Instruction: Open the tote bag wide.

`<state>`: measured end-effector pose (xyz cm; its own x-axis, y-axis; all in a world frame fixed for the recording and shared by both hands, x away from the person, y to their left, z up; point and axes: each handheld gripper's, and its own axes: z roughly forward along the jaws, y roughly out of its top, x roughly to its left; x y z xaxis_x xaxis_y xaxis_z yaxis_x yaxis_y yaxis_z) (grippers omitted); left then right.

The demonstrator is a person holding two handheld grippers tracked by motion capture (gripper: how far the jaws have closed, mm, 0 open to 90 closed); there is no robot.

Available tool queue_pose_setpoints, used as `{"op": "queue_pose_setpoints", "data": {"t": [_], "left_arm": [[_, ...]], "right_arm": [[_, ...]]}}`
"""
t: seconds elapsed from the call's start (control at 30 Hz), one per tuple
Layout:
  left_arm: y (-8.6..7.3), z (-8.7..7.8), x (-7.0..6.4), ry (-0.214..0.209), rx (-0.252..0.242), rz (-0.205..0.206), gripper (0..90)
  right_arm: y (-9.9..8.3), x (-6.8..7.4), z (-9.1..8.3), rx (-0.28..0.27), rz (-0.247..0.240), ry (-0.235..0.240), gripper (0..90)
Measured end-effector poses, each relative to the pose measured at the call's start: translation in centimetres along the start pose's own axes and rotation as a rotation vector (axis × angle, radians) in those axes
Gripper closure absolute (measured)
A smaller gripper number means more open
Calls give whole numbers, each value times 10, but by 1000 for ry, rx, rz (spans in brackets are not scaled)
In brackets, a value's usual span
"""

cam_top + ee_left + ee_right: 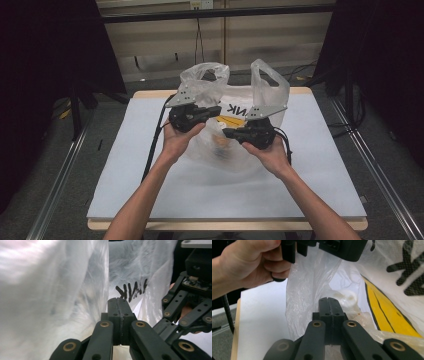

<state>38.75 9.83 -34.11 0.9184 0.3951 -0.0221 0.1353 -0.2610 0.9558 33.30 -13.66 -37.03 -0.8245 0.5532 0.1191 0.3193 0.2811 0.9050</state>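
A translucent white plastic bag (235, 150) with black letters and a yellow stripe stands at the table's middle, both handles up. My left gripper (216, 111) reaches into its front from the left, jaws pressed together on a fold of the film (119, 301). My right gripper (227, 132) comes in from the right just below it, also shut, with the film running into its jaw tips (329, 300). Inside the bag lies a pale round thing (347, 297). The two grippers are close together; the left one's body (324, 247) hangs just above the right one's jaws.
The bag rests on a white board (320, 165) over a wooden table, with bare board on every side of it. Dark stands and curtains flank the table. Cables trail from both grippers toward the person.
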Motion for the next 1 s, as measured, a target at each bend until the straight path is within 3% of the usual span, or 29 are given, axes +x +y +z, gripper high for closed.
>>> {"op": "queue_pose_setpoints", "data": {"t": [0.07,0.3,0.43,0.6,0.7,0.77,0.9,1.0], "left_arm": [[-8,1,0,12,30,4,900],[-28,1,6,23,56,-32,900],[-33,0,10,32,64,-43,900],[-33,5,8,16,94,-38,900],[-34,7,7,5,101,-35,900],[-36,8,7,16,131,-24,900],[-45,11,10,29,186,-17,900],[-54,10,14,22,212,-31,900]], "right_arm": [[-4,1,0,3,2,5,900],[-16,0,-1,11,-3,-6,900],[-18,-8,-9,-18,11,-51,900],[-11,-16,-15,-78,31,-94,900],[-6,-22,-14,-88,30,-145,900],[-7,-28,-10,-74,42,-159,900],[-21,-31,1,9,52,-164,900],[-33,-32,7,52,57,-156,900]]}}
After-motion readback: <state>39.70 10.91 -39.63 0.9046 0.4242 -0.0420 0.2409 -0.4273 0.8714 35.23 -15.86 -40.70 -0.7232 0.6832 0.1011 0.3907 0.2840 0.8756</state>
